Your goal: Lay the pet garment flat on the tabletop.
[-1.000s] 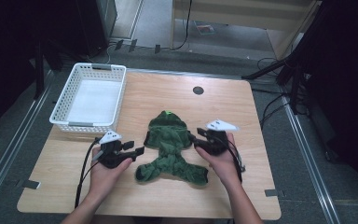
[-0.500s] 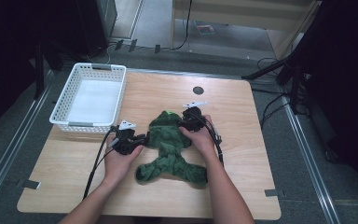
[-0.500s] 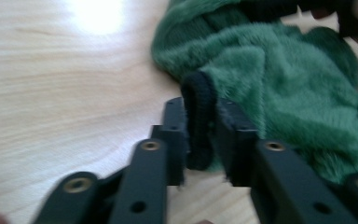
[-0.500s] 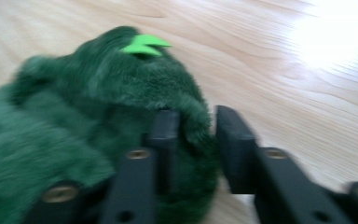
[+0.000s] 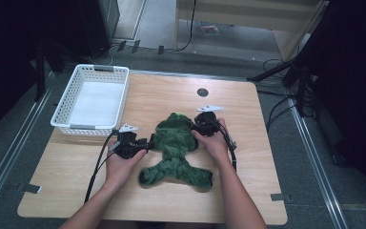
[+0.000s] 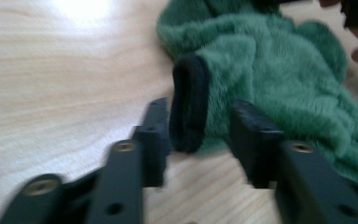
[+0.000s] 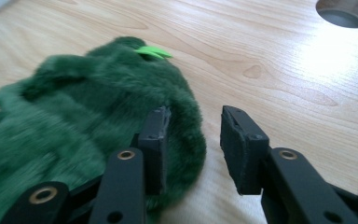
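Note:
A fuzzy green garment [image 5: 176, 150] with a hood lies flat in the middle of the wooden table. My left gripper [image 5: 144, 143] is at the garment's left sleeve, open. In the left gripper view the sleeve's black cuff [image 6: 189, 109] stands between the spread jaws of this gripper [image 6: 200, 123], apart from both. My right gripper [image 5: 196, 126] is at the garment's upper right, beside the hood. In the right gripper view it [image 7: 196, 133] is open: one jaw rests against the furry edge [image 7: 186, 140] and the other is over bare wood. A bright green tag [image 7: 154, 52] sticks out of the hood.
A white plastic basket [image 5: 93, 76] stands at the table's back left. A round cable hole [image 5: 202, 92] is in the tabletop behind the garment and shows in the right gripper view as well [image 7: 347, 11]. Cables trail from both grippers toward the front edge.
Both grippers have moved in from the garment's sides. The left one has come up to the sleeve cuff. The right one has moved forward and left to the hood's edge.

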Motion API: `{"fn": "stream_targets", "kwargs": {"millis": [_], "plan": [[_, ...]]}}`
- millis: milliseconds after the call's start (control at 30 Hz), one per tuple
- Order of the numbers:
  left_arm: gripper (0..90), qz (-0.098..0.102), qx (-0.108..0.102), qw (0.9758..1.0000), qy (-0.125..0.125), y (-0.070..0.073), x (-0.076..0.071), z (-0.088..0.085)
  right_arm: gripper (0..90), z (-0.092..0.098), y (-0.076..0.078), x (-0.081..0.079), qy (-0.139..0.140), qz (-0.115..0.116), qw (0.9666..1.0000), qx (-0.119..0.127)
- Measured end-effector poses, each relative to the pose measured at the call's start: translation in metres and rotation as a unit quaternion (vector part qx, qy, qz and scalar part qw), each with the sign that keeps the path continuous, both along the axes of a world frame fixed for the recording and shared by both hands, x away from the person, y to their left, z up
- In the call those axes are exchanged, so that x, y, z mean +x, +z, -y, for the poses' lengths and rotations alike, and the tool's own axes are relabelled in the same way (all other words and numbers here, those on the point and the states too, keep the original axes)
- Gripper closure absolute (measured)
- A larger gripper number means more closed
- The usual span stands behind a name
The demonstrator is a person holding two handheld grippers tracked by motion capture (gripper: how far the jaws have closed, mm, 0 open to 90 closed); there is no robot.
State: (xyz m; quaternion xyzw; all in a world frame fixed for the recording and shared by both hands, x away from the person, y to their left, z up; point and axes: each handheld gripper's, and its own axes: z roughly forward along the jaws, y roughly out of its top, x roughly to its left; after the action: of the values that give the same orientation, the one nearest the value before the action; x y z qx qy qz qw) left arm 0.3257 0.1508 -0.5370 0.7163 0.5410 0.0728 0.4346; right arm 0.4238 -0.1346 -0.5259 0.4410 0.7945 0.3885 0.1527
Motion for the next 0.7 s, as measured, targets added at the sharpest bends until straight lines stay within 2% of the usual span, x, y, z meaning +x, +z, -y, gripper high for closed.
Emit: {"fn": "stream_targets", "kwargs": {"millis": [100, 167, 200, 267, 333, 433, 467, 533, 633, 700], "plan": [[48.9, 0.003, -0.010, 0.9999, 0.011, 0.002, 0.004, 0.000, 64.5, 0.011, 0.002, -0.003, -0.008, 0.006, 0.9997, 0.021], [49.4, 0.001, -0.009, 0.9999, 0.007, 0.001, 0.007, 0.004, 67.7, 0.014, 0.000, -0.004, -0.012, -0.001, 0.9998, 0.018], [52.1, -0.002, -0.005, 1.0000, 0.003, 0.001, 0.008, 0.006, 70.9, 0.014, -0.003, -0.004, -0.011, -0.005, 0.9998, 0.013], [63.7, -0.009, -0.002, 1.0000, 0.001, 0.000, 0.008, 0.010, 77.3, 0.010, -0.006, -0.005, 0.000, -0.006, 0.9999, 0.009], [71.4, -0.017, 0.006, 0.9998, -0.002, -0.002, 0.008, 0.012, 78.7, 0.003, -0.009, -0.007, 0.020, -0.004, 0.9998, 0.005], [73.7, -0.021, 0.011, 0.9997, -0.003, -0.004, 0.007, 0.012, 71.8, -0.004, -0.009, -0.010, 0.034, -0.004, 0.9994, -0.004], [72.6, -0.021, 0.007, 0.9998, -0.002, -0.004, 0.006, 0.011, 68.9, -0.004, -0.008, -0.011, 0.027, -0.004, 0.9996, -0.001], [64.5, -0.018, 0.001, 0.9998, 0.001, -0.003, 0.006, 0.009, 65.8, 0.001, -0.003, -0.018, 0.007, -0.004, 0.9998, 0.020], [56.1, -0.008, -0.007, 0.9999, 0.003, -0.001, 0.006, 0.005, 60.9, 0.011, 0.006, -0.042, -0.008, -0.002, 0.9988, 0.049], [58.2, -0.002, 0.000, 1.0000, 0.003, -0.002, 0.007, 0.004, 57.4, 0.016, 0.009, -0.060, -0.005, -0.006, 0.9985, 0.055]]}}
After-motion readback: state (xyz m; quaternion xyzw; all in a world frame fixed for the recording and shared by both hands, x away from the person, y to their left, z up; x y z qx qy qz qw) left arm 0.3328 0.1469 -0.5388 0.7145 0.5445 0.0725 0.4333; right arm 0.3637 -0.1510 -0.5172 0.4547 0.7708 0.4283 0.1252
